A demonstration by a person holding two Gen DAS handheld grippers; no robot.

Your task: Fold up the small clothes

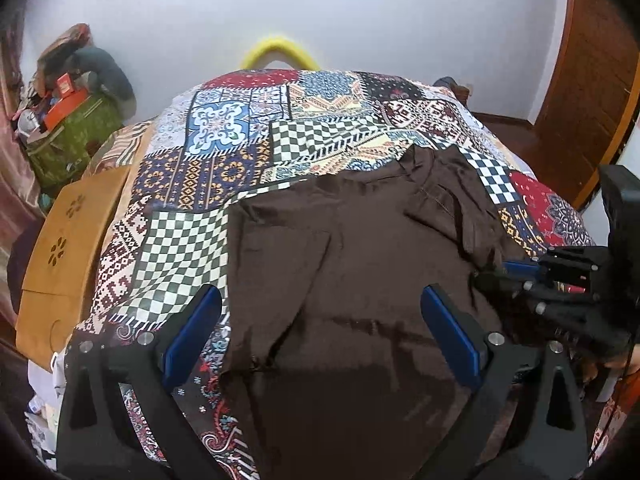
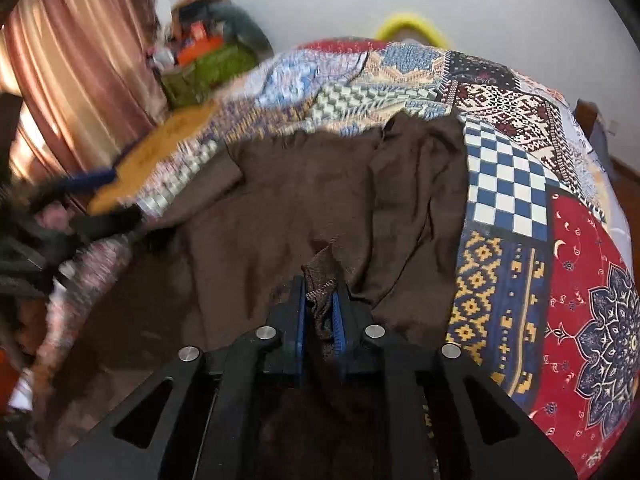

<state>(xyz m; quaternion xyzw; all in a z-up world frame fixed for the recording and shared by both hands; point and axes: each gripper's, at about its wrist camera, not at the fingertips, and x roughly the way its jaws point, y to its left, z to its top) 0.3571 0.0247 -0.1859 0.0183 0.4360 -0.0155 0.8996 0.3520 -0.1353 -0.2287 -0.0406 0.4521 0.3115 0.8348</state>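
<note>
Lying spread across the patchwork bedspread (image 1: pixel 224 168), the brown garment (image 1: pixel 352 248) covered the near middle of the bed, its far edge rumpled into loose folds and one narrower part bunched along its right side, just beside a blue-and-white checked patch (image 2: pixel 508 184) of the bedspread.

The right gripper (image 2: pixel 320 312) was pinching a bunched fold of the garment: brown cloth stood up between its two blue pads (image 2: pixel 298 320), which were pressed close on it. In the left wrist view that same gripper (image 1: pixel 516 270) came in from the right of the garment, low over its right edge, with cloth gathered at its tip.

The left gripper (image 1: pixel 320 324) was spread wide, one blue pad (image 1: pixel 192 332) over the bedspread just left of the garment's left edge, the other over the brown cloth itself; whether either pad touched the fabric could not be told. The garment's left edge ran between the two pads. Nothing was clamped between them.

Left of the garment, beyond the bedspread's edge, stood a yellow-brown wooden board (image 1: pixel 68 240) with flower-shaped cut-outs. Farther off on that side sat a green bag (image 1: pixel 68 140) piled with orange boxes (image 1: pixel 66 98), near a pink curtain (image 2: pixel 80 64). Behind the garment, past the bed's far edge, a yellow curved thing (image 1: pixel 280 54) rose against the white wall (image 1: pixel 400 20). The left part of the right wrist view was blurred.
</note>
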